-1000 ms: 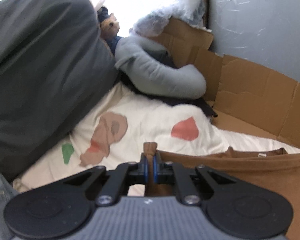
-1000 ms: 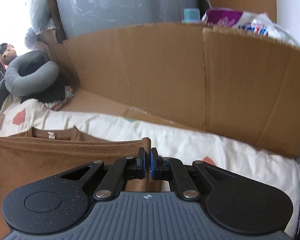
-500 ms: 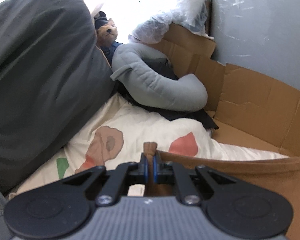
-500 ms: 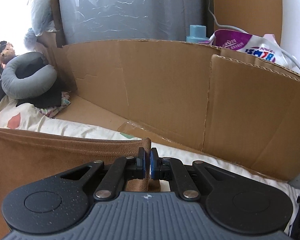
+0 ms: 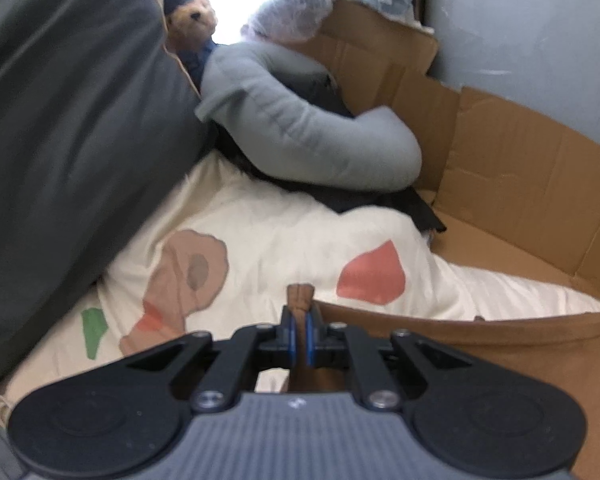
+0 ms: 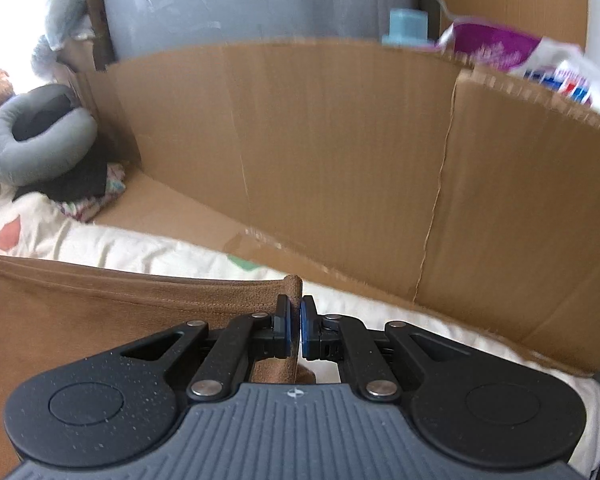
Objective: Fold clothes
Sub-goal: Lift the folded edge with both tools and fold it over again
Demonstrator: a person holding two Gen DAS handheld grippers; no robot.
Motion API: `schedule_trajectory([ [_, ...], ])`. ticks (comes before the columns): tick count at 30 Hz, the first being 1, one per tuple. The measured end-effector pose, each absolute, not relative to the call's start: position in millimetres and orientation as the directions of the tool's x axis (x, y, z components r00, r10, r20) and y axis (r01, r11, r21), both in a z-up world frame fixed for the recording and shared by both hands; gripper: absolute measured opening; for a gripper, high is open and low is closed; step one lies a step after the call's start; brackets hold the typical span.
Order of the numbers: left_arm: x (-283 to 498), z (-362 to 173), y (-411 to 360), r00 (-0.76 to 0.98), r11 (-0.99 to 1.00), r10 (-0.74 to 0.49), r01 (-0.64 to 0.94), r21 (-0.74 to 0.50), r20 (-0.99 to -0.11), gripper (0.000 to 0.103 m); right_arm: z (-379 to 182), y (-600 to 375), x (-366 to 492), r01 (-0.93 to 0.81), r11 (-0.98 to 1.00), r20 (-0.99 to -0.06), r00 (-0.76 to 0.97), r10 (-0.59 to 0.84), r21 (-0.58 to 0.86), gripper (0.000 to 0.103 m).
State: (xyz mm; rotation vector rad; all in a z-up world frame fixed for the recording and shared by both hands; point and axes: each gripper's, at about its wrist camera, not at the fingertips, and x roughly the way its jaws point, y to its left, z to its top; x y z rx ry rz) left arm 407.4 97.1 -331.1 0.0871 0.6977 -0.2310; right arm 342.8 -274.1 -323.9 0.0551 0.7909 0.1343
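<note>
Since the earlier frames both grippers have been carried forward over the bed, so that the grey U-shaped neck pillow [image 5: 312,132] and the brown corrugated cardboard wall [image 6: 340,152] now fill more of each view, and the collar of the garment seen a second ago has been covered by the carried edge. Nearest the camera, the left gripper [image 5: 299,334] is closed almost fully, a bunched corner of the brown suede-like garment [image 5: 500,344] being pinched between its blue pads; the right gripper [image 6: 295,330] is likewise nearly closed on the opposite corner of the same garment, whose stitched hem is stretched taut between the two. The garment is thus held off the cream bedsheet printed with coloured shapes [image 5: 284,236], the rest of it hanging below the hem towards the viewer. Beyond lie the neck pillow, a small brown teddy bear [image 5: 192,20] and a large dark grey cushion [image 5: 60,120]. The step in hand is judged to be the first fold, the near edge being brought over to the far edge. The next move would call for both corners to be lowered together, kept level and taut, laid on the far part, and only then released.
</note>
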Motion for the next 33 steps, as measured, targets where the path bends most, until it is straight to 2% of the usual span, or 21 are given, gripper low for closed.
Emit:
schedule_trajectory([
  [6, 426, -348, 95, 0.689, 0.969, -0.161, 0.245, 0.018, -0.707, 0.006, -345, -279, 360, -0.088, 0.986, -0.769, 0.618, 0.164, 0.140, 0.003],
  [13, 441, -348, 90, 0.654, 0.962, -0.169, 0.272, 0.021, -0.737, 0.006, -352, -291, 386, -0.084, 0.974, -0.819, 0.528, 0.224, 0.213, 0.003],
  [33, 462, -336, 85, 0.640, 0.952, -0.179, 0.304, 0.032, -0.747, 0.005, -333, -281, 412, -0.122, 0.982, -0.845, 0.500, 0.188, 0.146, 0.003],
])
